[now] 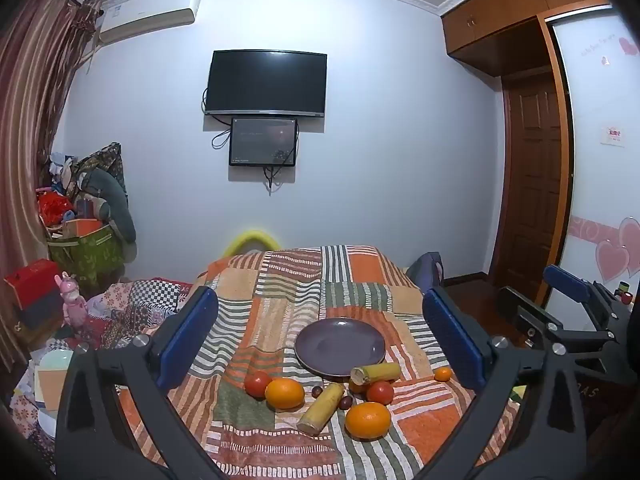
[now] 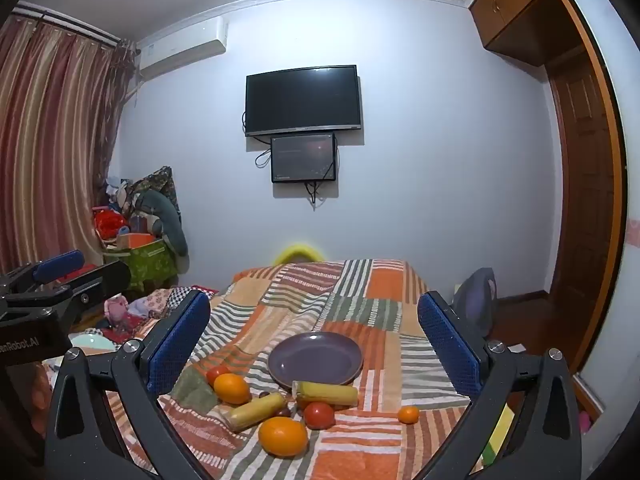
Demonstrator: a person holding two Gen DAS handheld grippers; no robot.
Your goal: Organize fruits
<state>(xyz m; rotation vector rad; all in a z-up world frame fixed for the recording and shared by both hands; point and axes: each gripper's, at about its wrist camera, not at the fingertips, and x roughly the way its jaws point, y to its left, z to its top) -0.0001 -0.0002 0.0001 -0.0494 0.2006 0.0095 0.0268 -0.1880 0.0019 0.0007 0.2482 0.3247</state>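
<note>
Hovering wide and empty, left claw [image 1: 320, 336] and right claw [image 2: 314, 332]; fruits [image 1: 320, 396] beside purple plate [image 1: 340, 346].

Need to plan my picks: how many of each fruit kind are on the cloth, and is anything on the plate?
Big oranges: 2
Small orange: 1
Tomatoes: 2
Yellow stalk pieces: 2
Small dark fruits: 2
Total: 9
Plate: 0 on it.
</note>
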